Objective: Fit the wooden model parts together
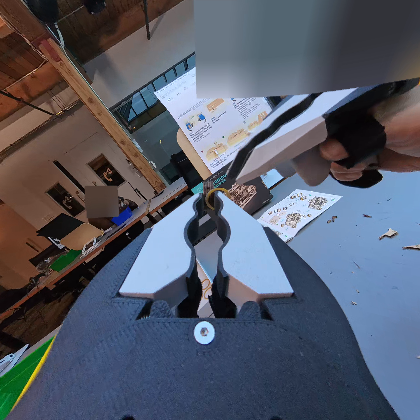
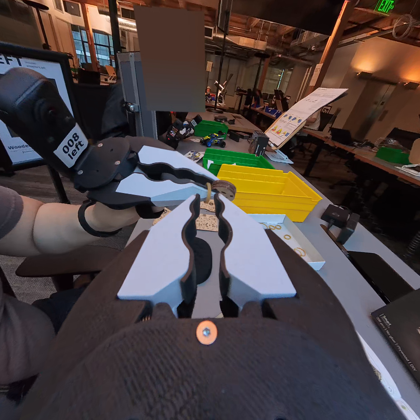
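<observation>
- My left claw reaches in from the left, clenched on a small round wooden part, a stack of thin discs pinched at the very fingertips; the part is held up in the air above the grey table, not resting on anything
- A yellow rubber band hangs just beside the wooden part, looped at the tip of my left claw; I cannot tell whether it already sits around the discs or only around the fingertip
- My right claw is at the centre, released, its tips a narrow gap apart and just short of the band; it holds nothing
- To do this step well, I judge that my left claw should keep its squeeze firm and steady, since the grip is shallow and the discs could twist out; my right claw should close on one strand of the band only, then stretch it gently across the rim of the discs, pulling away from the left tips rather than against them
- Further right, a yellow bin stands on the table; right of it a white tray holds spare bands, well apart from both claws, should this one snap or slip
</observation>
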